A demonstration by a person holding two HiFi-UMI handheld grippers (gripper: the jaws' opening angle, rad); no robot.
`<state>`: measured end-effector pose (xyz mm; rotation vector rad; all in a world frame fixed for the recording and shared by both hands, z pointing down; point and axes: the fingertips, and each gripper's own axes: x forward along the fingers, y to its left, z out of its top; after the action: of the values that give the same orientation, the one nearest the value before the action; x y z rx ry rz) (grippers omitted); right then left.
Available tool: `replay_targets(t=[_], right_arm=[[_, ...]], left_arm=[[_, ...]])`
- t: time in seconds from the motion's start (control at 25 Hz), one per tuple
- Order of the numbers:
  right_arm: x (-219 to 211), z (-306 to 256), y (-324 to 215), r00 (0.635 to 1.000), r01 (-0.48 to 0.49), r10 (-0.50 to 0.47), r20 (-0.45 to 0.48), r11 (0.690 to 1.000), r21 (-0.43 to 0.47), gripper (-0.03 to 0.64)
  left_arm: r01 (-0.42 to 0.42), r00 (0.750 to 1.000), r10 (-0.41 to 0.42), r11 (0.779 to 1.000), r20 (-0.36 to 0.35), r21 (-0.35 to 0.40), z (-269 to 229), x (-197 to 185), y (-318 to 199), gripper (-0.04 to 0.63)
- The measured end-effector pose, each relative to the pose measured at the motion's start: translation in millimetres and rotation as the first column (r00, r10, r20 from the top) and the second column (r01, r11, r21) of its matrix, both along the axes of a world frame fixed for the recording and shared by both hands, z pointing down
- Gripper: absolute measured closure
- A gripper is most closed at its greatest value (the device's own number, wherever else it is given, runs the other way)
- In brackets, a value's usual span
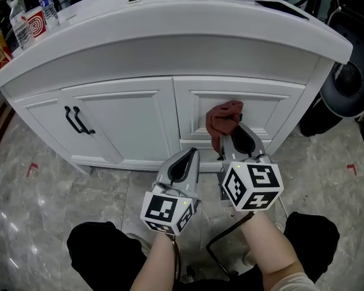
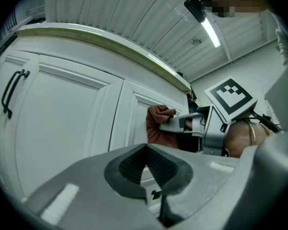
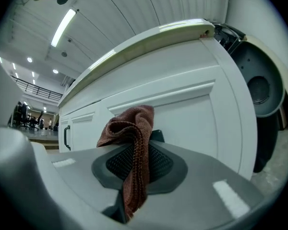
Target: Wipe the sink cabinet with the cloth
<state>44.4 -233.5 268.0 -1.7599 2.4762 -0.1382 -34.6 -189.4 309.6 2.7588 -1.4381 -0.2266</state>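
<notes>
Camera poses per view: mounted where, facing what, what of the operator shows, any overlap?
Head view: on the head, steeply down at the sink cabinet; forearms, left gripper, right gripper show.
Left gripper view: on that gripper, along its shut, empty jaws toward the doors; right gripper and wrist show.
Right gripper view: along its jaws, shut on the cloth, facing the right door.
Shared: all three see cloth and cabinet.

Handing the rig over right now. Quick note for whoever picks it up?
Right gripper: shut on the cloth, held up at the right door of the sink cabinet; contact unclear.
Left gripper: shut, empty, beside the right one.
Done: cloth in hand; no wiped area can be told.
Left: wipe the cabinet front, both doors.
</notes>
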Motion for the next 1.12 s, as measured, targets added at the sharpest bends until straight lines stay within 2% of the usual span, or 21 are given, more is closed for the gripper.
replay_targets(t=[0.44,0.64,0.84,1.12], right_arm=[[50,1,6,0.996,-0.090,0.091,0.015,0.996,-0.015,0.529],[65,4,-5,0.994,-0.106,0.107,0.010,0.994,-0.036,0.531],[81,7,-11,0.993,-0.097,0.101,0.060,0.993,-0.063,0.529],[124,8,-3,0.983,-0.180,0.182,0.021,0.982,-0.063,0.529]], left_arm=[[-0.035,0.999,0.035,0.999,0.003,-0.004,-1,22,3,0.595],[-0.040,0.999,0.040,0.999,0.012,-0.011,3,28,1,0.595],[-0.044,0.999,0.045,0.999,0.020,-0.018,9,34,-4,0.595],[-0.079,0.997,0.080,0.997,0.018,-0.023,12,53,-3,0.595]])
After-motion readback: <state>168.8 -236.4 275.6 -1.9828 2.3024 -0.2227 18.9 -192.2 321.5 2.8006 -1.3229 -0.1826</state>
